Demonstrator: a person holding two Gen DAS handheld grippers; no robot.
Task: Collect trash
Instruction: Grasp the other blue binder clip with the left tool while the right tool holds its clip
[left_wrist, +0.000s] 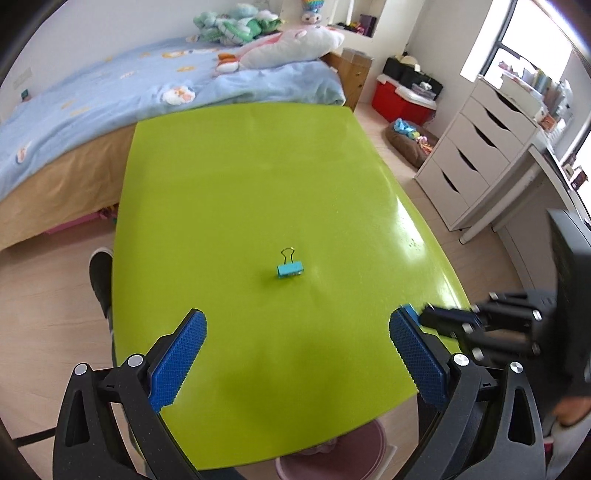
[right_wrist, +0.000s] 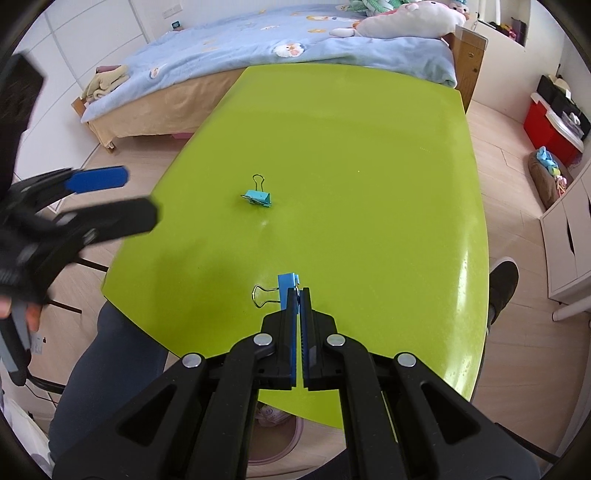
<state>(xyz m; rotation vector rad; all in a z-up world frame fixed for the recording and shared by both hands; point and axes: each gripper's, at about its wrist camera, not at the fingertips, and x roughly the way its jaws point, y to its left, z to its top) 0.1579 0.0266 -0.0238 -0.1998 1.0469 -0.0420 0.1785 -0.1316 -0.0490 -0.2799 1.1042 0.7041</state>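
A turquoise binder clip (left_wrist: 290, 268) lies on the green table (left_wrist: 258, 177), ahead of my left gripper (left_wrist: 295, 332), which is open with nothing between its fingers. The same clip (right_wrist: 257, 197) shows mid-table in the right wrist view. My right gripper (right_wrist: 299, 291) is shut on a second blue binder clip (right_wrist: 287, 283), whose wire handle sticks out to the left above the table's near part. In the left wrist view my right gripper (left_wrist: 424, 312) comes in from the right, blurred, with a bit of that clip (left_wrist: 410, 309) at its tip. The left gripper (right_wrist: 136, 195) appears blurred at the left, beside the table's edge.
A pink bin (right_wrist: 273, 439) sits on the floor under the table's near edge; it shows as (left_wrist: 332, 454) too. A bed with a blue duvet (left_wrist: 147, 88) is behind the table. White drawers (left_wrist: 472, 155) stand at the right. A person's leg (right_wrist: 110, 369) and shoes are close by.
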